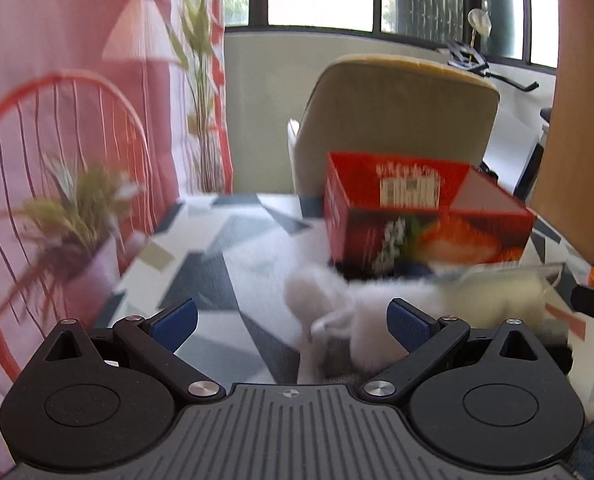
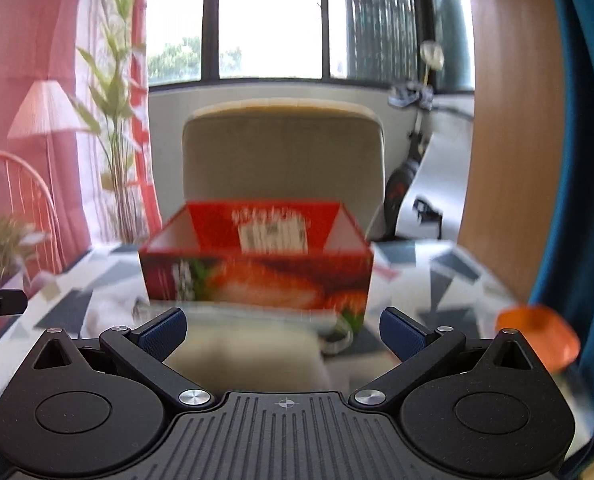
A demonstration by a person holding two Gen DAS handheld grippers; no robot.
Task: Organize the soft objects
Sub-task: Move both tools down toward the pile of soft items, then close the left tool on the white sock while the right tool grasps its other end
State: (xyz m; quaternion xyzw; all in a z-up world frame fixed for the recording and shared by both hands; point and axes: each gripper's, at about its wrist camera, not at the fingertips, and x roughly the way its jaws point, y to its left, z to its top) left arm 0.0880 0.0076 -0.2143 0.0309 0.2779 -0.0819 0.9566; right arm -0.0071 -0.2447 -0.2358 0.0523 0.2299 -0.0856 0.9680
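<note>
The red box (image 2: 257,268) with the strawberry picture on its side sits open-topped toward the far end of the tabletop (image 1: 217,248), right in front of the beige chair (image 2: 283,156). From what shows of the inside, just bare red and grey walls and a label on the far wall, so I can't spot anything in it, though the floor of it is hidden from both cameras.

Left gripper (image 1: 293,326) is spread wide with nothing between its blue fingers (image 1: 175,322). The fluffy white toy (image 1: 349,312) lies on the tabletop just in front of it, near the right finger, blurry but clearly not clamped. Next to the toy, on the right, is a clear bag of something pale (image 1: 505,292), just in front of the box.

Right gripper (image 2: 283,330) is also wide open and empty, pointed straight at the box, with a pale soft-looking thing (image 2: 249,356) lying below between the fingers and the box; too smeared to say what it is.

Only the left view shows the white toy properly. Only the right view catches the orange thing (image 2: 541,340) at the right edge and the teal fabric (image 2: 577,160) beside it. The potted plant (image 1: 77,216) shows at the left in both.
</note>
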